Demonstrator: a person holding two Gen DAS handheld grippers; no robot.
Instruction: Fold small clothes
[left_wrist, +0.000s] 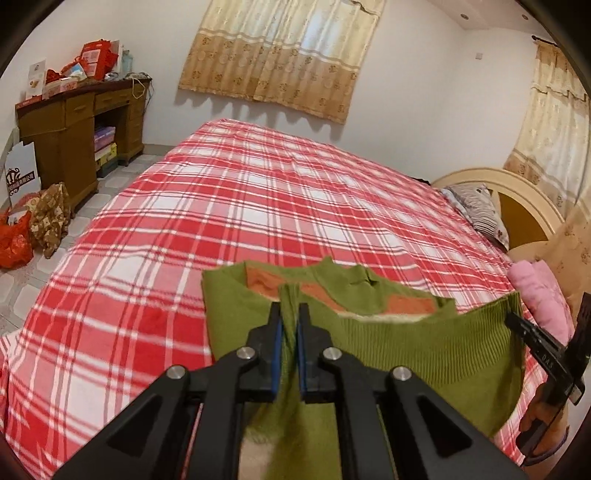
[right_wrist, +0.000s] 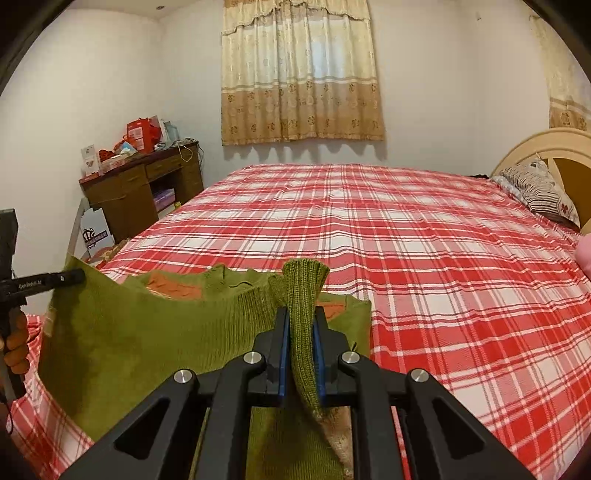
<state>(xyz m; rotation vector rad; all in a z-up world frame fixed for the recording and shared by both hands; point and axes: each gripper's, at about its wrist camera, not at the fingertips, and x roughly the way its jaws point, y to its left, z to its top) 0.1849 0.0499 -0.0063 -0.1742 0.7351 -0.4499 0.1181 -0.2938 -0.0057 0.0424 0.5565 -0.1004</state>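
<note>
A green knit sweater (left_wrist: 424, 354) with orange patches is held up over the red plaid bed (left_wrist: 258, 206). My left gripper (left_wrist: 290, 314) is shut on a bunched fold of its edge. My right gripper (right_wrist: 301, 317) is shut on the ribbed hem of the same sweater (right_wrist: 147, 339). The right gripper also shows at the right edge of the left wrist view (left_wrist: 517, 321), clamping the sweater's far corner. The left gripper shows at the left edge of the right wrist view (right_wrist: 74, 276), at the other corner. The sweater hangs stretched between the two.
A pink garment (left_wrist: 539, 295) lies on the bed's right side near a striped pillow (left_wrist: 480, 210) and the headboard (right_wrist: 554, 155). A wooden desk (left_wrist: 81, 122) with red boxes stands at the far left. Bags (left_wrist: 22, 236) lie on the floor.
</note>
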